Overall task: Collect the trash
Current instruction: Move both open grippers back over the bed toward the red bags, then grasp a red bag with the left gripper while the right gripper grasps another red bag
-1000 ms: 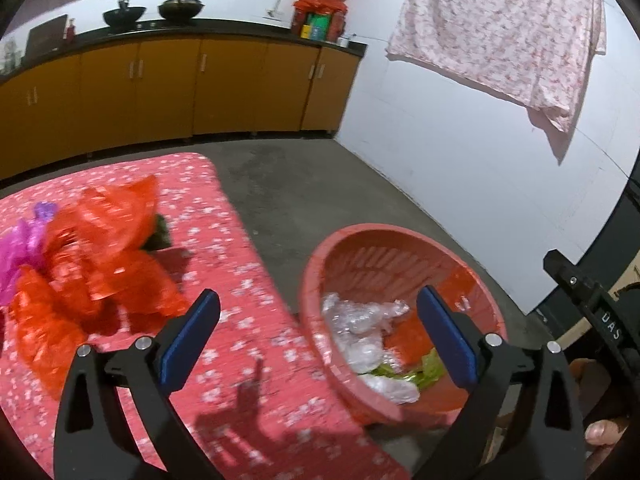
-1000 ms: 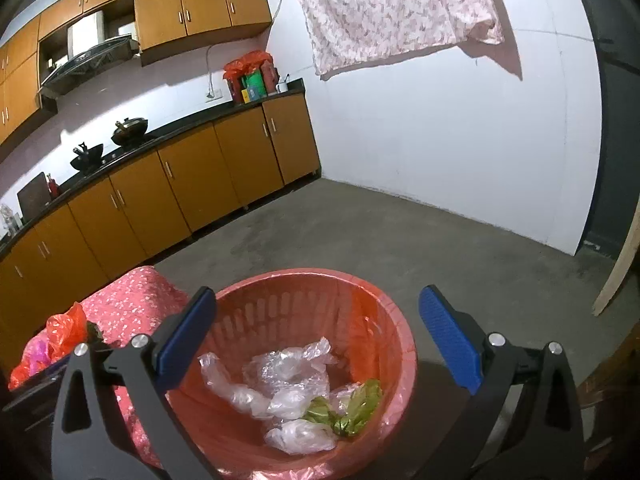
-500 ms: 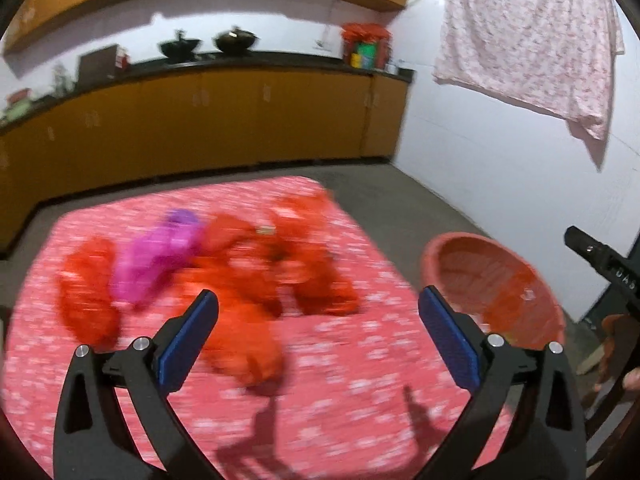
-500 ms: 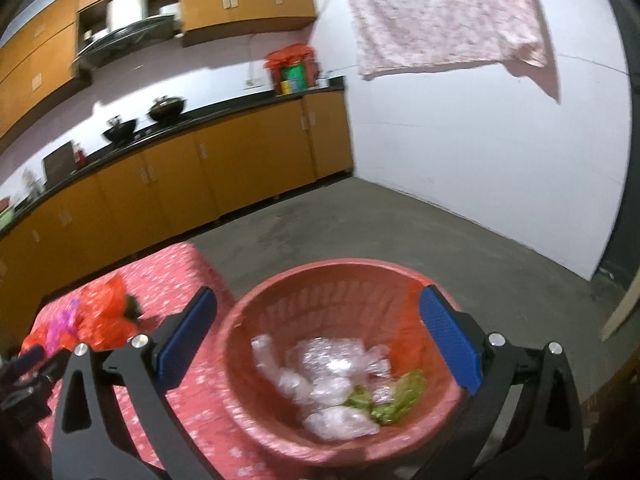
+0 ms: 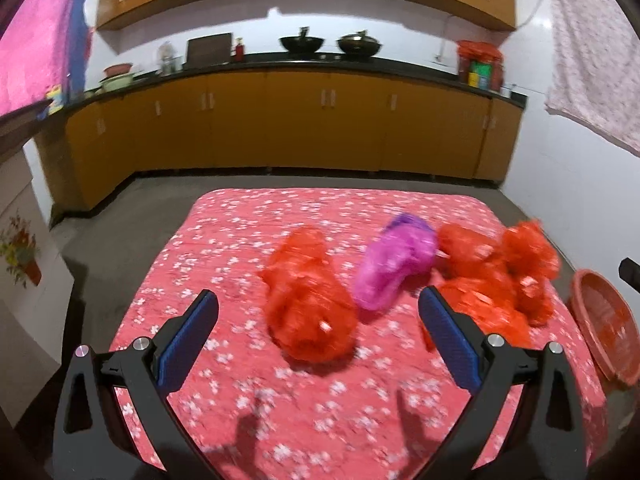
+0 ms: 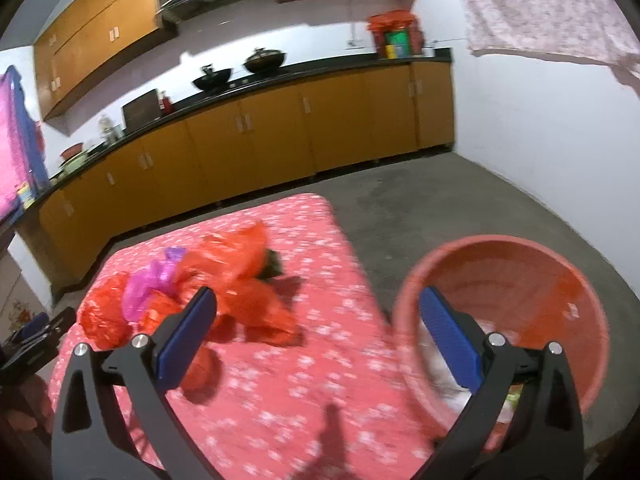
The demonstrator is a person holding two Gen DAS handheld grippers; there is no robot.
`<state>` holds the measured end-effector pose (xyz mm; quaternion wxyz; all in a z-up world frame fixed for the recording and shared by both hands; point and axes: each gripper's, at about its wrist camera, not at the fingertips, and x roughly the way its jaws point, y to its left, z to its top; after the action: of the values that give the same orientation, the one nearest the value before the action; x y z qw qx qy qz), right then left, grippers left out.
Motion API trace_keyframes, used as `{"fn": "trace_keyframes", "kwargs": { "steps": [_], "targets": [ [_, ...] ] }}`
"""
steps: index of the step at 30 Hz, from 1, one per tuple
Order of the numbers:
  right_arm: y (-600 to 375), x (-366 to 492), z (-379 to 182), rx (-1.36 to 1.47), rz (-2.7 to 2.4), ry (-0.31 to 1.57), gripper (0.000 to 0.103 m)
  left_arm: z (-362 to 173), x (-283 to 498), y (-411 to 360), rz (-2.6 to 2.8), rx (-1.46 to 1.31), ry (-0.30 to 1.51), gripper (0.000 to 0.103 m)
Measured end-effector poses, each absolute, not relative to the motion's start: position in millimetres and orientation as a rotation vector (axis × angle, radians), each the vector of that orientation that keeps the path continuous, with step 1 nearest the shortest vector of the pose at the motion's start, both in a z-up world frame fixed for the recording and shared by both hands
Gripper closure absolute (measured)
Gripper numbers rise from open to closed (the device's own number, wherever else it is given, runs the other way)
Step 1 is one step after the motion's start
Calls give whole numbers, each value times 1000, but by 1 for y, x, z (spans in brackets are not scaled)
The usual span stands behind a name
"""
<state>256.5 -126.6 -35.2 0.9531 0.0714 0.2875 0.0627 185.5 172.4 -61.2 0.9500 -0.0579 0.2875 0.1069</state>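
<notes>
With both claws spread apart and empty, I judged the left gripper (image 5: pixel 316 340) should straddle the centre-frame red bag (image 5: pixel 310 312) squarely before pinching, the right gripper (image 6: pixel 316 340) waiting by the basket (image 6: pixel 560 276) at right.

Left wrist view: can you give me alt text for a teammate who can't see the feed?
The open left claw hovers empty above a table with a pink floral cloth, facing a crumpled red plastic bag. Right of it lie a purple bag and more red bags; a red basket sits past the table's right edge.
</notes>
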Motion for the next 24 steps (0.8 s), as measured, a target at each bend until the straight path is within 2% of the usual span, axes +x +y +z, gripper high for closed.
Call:
{"fn": "trace_keyframes", "kwargs": {
  "steps": [5,12,16,21,24],
  "targets": [
    [-96,283,-44,125,171,594,14,-72,212,193,247,-187,628,4],
    [-70,307,-62,82,195,635,21,-88,236,197,285,-184,685,4],
    [-61,318,-74,34,198,660,31,-98,248,202,319,-178,730,5],
    [-55,327,-83,-4,191,681,39,-110,254,212,308,-212,774,14],
    [-50,332,-88,-31,195,703,49,-115,259,214,295,-234,799,21]
  ]
}}
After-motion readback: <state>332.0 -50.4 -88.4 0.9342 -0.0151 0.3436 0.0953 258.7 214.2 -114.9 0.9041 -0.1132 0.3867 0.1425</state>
